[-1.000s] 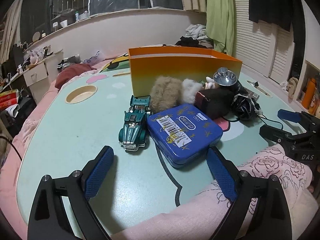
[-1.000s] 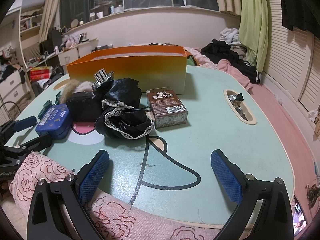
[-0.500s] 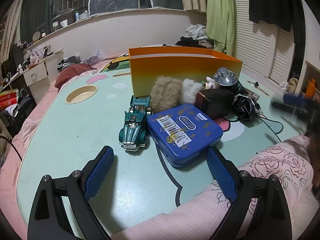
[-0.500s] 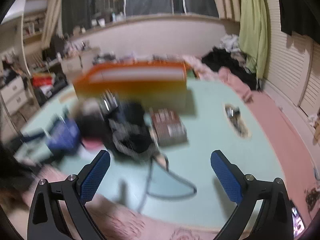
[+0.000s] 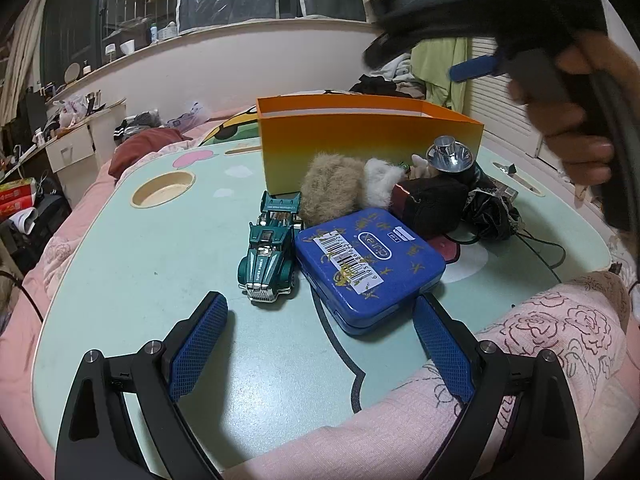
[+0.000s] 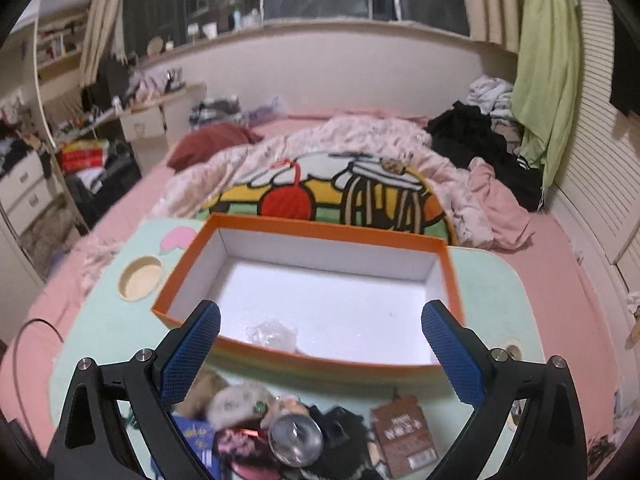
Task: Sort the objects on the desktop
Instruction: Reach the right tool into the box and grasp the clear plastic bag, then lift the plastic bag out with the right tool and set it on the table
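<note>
Desktop clutter sits bunched in front of one orange box (image 6: 312, 292) on your mint-green table (image 5: 160, 264). Counted from your left wrist view: one green toy car (image 5: 270, 254), one blue tin (image 5: 370, 264) with a barcode sticker, one tan fur ball (image 5: 332, 192), one white fluffy piece (image 5: 378, 180), one dark red-and-black pouch (image 5: 434, 208), one shiny metal cap (image 5: 450, 156) and one heap of black lace fabric (image 5: 494, 212). The car lies just beside the tin's left edge; the fur ball touches the box wall behind them. Your right wrist view adds one brown packet (image 6: 402, 436) lying to the right of the fabric, and one crumpled clear wrapper (image 6: 272, 334) inside the box, which otherwise shows a bare white floor.

Your left gripper (image 5: 320, 344) hovers low over the table's near edge with its blue pads spread wide and nothing between them; the tin's near corner lies just ahead of the right pad. Your right gripper (image 6: 320, 356) hangs high above the pile, looking down into the box, its fingers likewise wide apart and holding nothing. In the left view it appears blurred at the upper right with your hand (image 5: 576, 100) wrapped around its handle.

A pink rose-print quilt (image 5: 520, 344) bulges over the table's near right edge. One round cup recess (image 5: 164, 188) is sunk into the table left of the box. A black cable (image 5: 544, 248) trails across the table from the fabric heap.
</note>
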